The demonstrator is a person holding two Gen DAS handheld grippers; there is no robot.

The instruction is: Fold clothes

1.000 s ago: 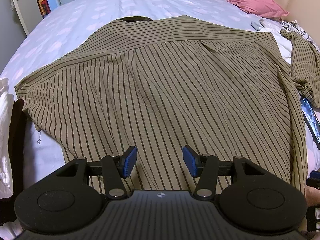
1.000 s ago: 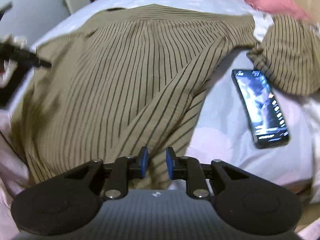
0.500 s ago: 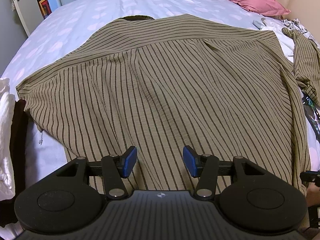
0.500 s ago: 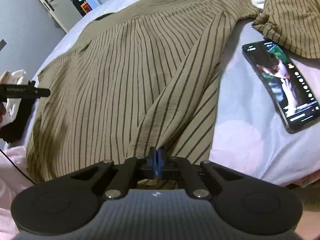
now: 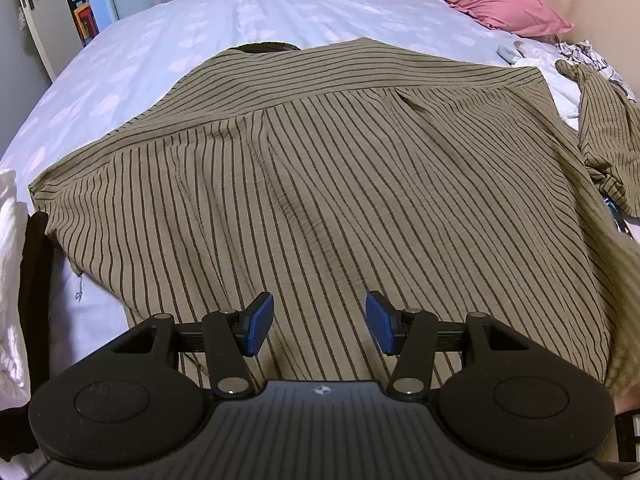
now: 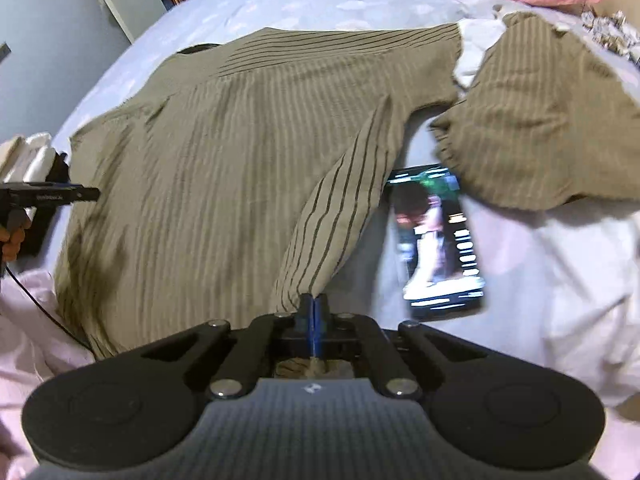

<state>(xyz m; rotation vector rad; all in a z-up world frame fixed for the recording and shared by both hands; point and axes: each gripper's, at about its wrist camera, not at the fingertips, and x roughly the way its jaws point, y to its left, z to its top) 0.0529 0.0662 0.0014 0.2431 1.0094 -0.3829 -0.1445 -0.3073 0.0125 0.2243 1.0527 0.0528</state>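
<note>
Since a second earlier: right gripper (image 6: 314, 312) fingers had closed on the striped shirt's (image 5: 340, 184) hem corner and lifted it off the bed (image 5: 280, 12). Left gripper (image 5: 319, 322): fingers wide, empty, over the flat hem. Advised: carry corner low, clear of phone (image 6: 438, 240).

The shirt (image 5: 320, 160) lies spread across the middle of the bed (image 5: 280, 12), with a pillow (image 5: 488, 0) behind it at the upper right of the frame. In the right wrist view, a phone (image 6: 436, 240) lies on the bed right of centre, between the shirt's lifted edge and its sleeve (image 6: 540, 120) at the upper right.
</note>
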